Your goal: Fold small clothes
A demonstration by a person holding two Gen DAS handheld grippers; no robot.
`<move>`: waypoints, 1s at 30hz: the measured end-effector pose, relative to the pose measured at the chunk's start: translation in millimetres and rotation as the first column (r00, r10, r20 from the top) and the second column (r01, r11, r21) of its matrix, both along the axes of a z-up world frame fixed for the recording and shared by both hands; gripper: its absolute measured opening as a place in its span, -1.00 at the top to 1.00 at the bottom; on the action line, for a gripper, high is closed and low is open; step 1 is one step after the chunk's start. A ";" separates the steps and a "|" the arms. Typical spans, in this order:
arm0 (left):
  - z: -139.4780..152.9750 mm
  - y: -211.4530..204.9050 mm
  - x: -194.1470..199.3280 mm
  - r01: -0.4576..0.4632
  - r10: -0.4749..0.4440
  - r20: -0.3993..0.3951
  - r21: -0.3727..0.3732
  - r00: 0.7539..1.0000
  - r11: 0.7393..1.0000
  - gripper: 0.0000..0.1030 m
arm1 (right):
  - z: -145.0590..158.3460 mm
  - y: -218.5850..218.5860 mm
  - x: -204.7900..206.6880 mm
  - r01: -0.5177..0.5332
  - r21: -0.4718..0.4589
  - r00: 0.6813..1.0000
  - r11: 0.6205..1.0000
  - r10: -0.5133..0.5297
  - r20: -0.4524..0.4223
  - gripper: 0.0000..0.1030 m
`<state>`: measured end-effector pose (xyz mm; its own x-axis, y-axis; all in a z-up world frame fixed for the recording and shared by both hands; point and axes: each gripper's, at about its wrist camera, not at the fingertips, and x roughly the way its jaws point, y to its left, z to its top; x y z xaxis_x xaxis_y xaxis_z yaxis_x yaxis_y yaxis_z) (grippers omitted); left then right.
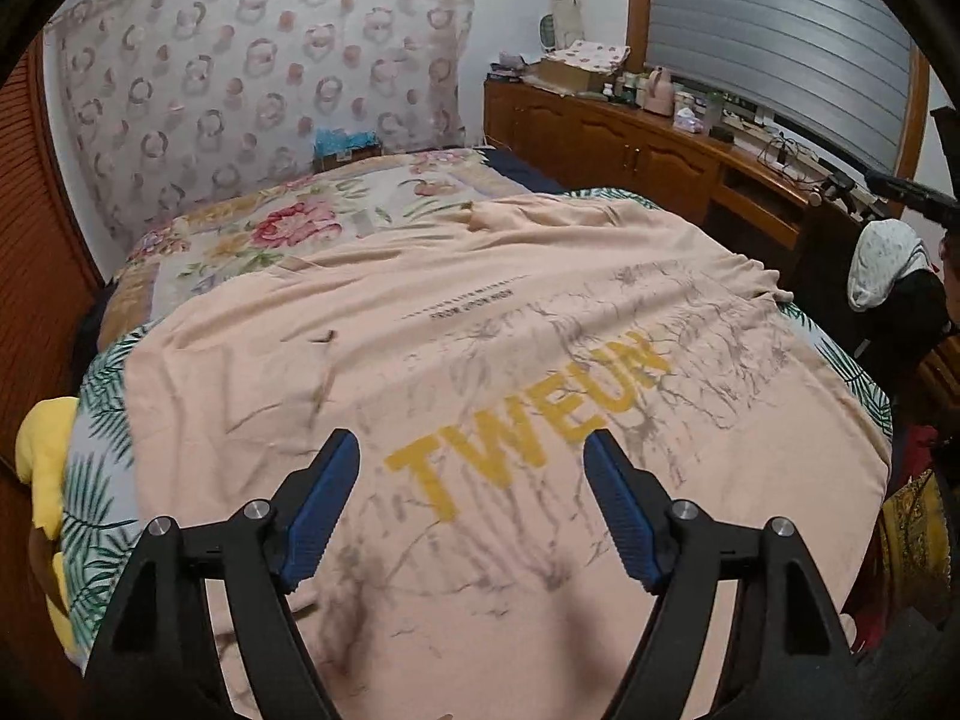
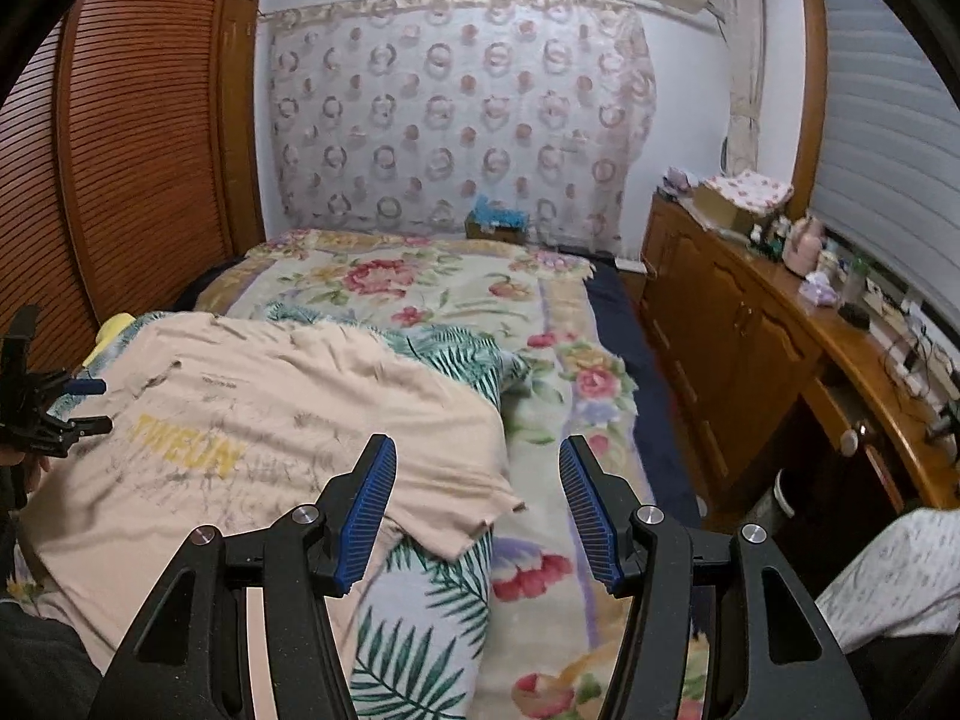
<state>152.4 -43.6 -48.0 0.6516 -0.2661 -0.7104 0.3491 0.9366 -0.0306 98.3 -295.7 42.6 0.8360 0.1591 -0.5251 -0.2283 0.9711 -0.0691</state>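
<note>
A peach cotton T-shirt with yellow lettering [image 1: 480, 372] is spread flat, print up, on the leaf-patterned blanket [image 2: 432, 618] covering the bed. No fold is visible yet; one sleeve [image 2: 474, 516] lies extended toward the flowered bedspread [image 2: 420, 282]. The left gripper [image 1: 471, 468] is held above the lettering with its jaws wide apart and nothing between them. The right gripper [image 2: 477, 474] is positioned over the sleeve edge, jaws apart, nothing grasped. All folding appears to remain: sleeves inward, then the body.
</note>
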 end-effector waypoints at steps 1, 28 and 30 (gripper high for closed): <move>-2.2 -4.2 2.1 0.003 -0.003 -0.006 0.001 1.000 1.000 -0.51 | -7.9 2.8 0.9 0.004 0.004 1.000 1.000 -0.004 -0.011 -0.14; -47.3 -45.8 28.7 0.014 -0.007 -0.110 0.064 0.994 0.998 -0.61 | -64.7 -21.5 69.4 0.104 0.180 0.963 0.978 -0.055 -0.263 -0.14; -47.4 -45.5 28.5 0.015 -0.008 -0.112 0.061 0.994 0.998 -0.61 | -65.6 -23.3 74.2 0.104 0.207 0.959 0.973 -0.043 -0.280 -0.14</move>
<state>180.9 -89.1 -95.3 0.5645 -0.2262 -0.7938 0.3575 0.9338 -0.0119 172.5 -319.0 -23.0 0.6798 0.2381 -0.6937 -0.1358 0.9704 0.1999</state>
